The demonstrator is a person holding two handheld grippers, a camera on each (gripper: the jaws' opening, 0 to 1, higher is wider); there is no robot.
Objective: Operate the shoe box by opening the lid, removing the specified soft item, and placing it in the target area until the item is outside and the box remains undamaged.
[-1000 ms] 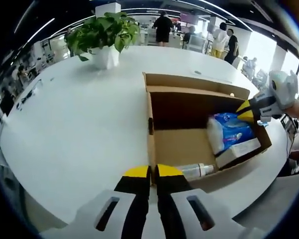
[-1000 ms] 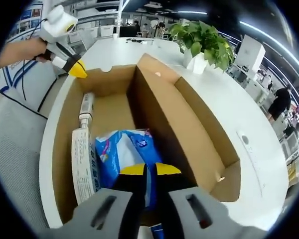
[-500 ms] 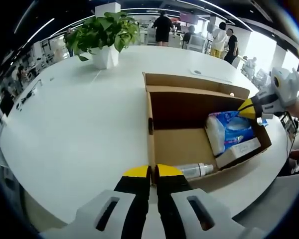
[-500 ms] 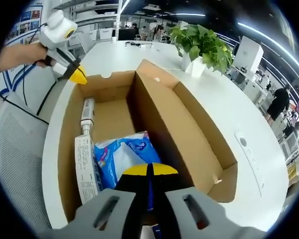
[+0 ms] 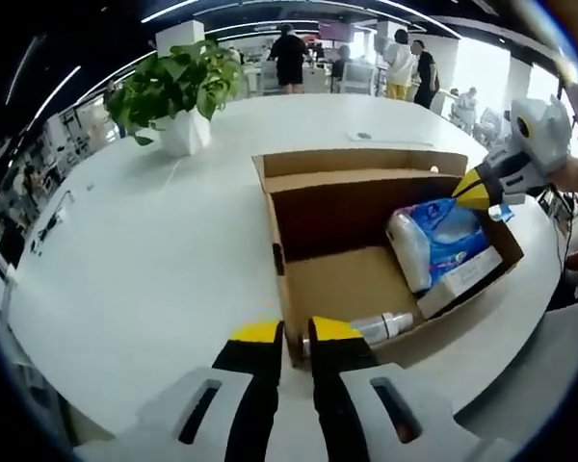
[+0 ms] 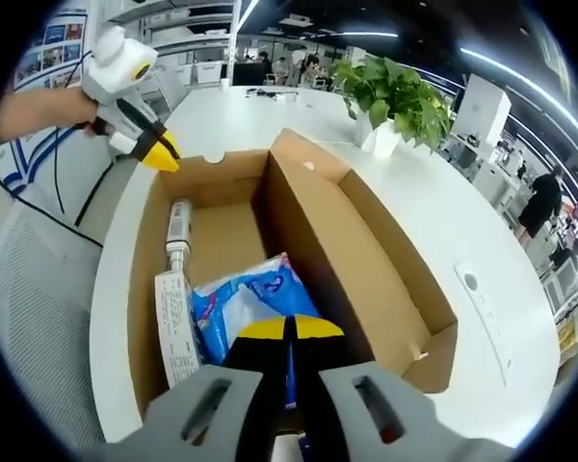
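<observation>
An open brown shoe box [image 5: 356,178] [image 6: 318,192] lies on a white table [image 5: 125,250]. In it are a blue-and-white soft tissue pack [image 5: 433,241] [image 6: 241,298], a long white carton [image 5: 462,282] [image 6: 178,327] and a small bottle [image 5: 376,329] [image 6: 178,226]. My right gripper [image 6: 289,329] is shut on the top of the pack, and in the left gripper view it [image 5: 472,192] comes in from the right over the box's end. My left gripper [image 5: 294,332] stands at the box's near corner, its jaws a little apart around the wall edge. In the right gripper view it [image 6: 162,152] sits at the box's far end.
A potted green plant [image 5: 169,91] [image 6: 395,87] stands on the table beyond the box. The table's curved edge runs close along the box's side, with a grey chair [image 6: 29,289] beside it. People [image 5: 289,58] stand far behind.
The left gripper's jaws have parted slightly and its view has shifted against the box. The right gripper has drawn up and back a little with the pack in it.
</observation>
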